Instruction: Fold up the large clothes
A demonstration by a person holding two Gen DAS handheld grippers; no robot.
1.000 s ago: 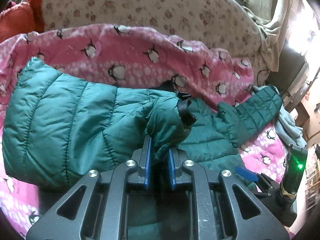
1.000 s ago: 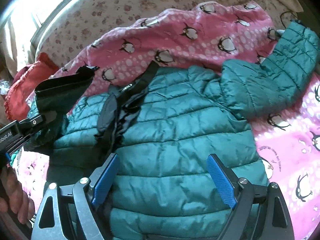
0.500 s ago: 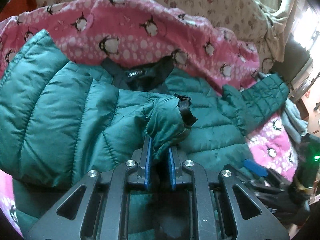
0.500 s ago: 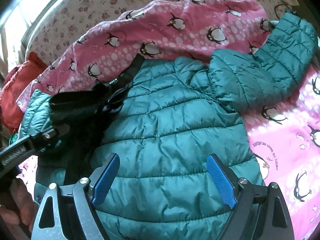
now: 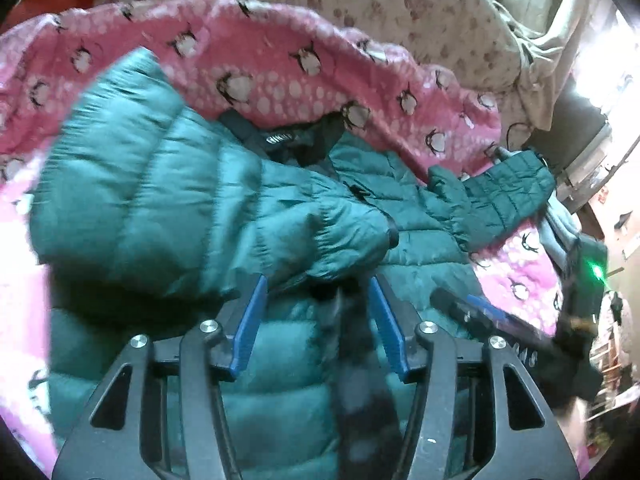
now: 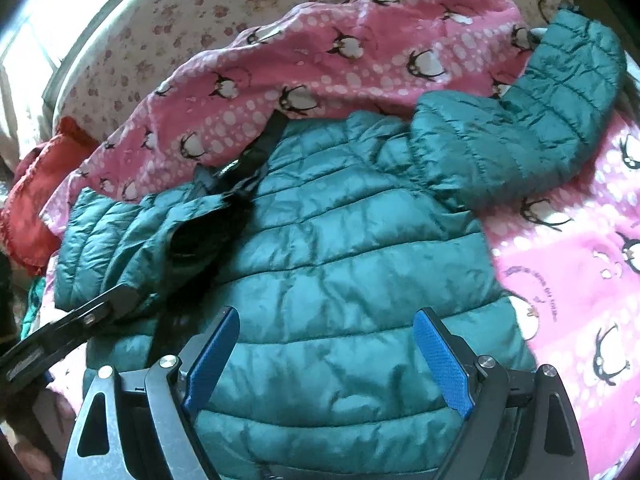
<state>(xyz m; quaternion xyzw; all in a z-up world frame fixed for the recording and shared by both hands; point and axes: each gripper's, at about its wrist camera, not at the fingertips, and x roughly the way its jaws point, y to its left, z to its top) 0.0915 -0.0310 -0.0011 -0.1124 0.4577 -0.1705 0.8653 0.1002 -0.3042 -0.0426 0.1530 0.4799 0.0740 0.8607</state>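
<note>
A teal quilted puffer jacket (image 6: 352, 248) lies on a pink penguin blanket (image 6: 320, 60). Its left sleeve (image 5: 224, 216) is folded across the body, cuff (image 5: 390, 236) toward the middle. Its right sleeve (image 6: 528, 128) stretches out to the far right, and also shows in the left wrist view (image 5: 500, 196). My left gripper (image 5: 316, 312) is open just below the folded sleeve, holding nothing. My right gripper (image 6: 326, 352) is open and empty above the jacket's lower body. The left gripper's finger (image 6: 104, 308) shows at the left of the right wrist view.
The blanket (image 5: 280, 60) covers a bed with a cream floral sheet (image 6: 180, 12). A red cloth (image 6: 36, 192) lies at the far left. Pale grey-blue fabric (image 5: 560, 232) and room clutter sit beyond the bed's right edge.
My left gripper was shut on the left sleeve's cuff and carried it across the jacket. It has opened and let the sleeve go. The right gripper stayed open over the jacket.
</note>
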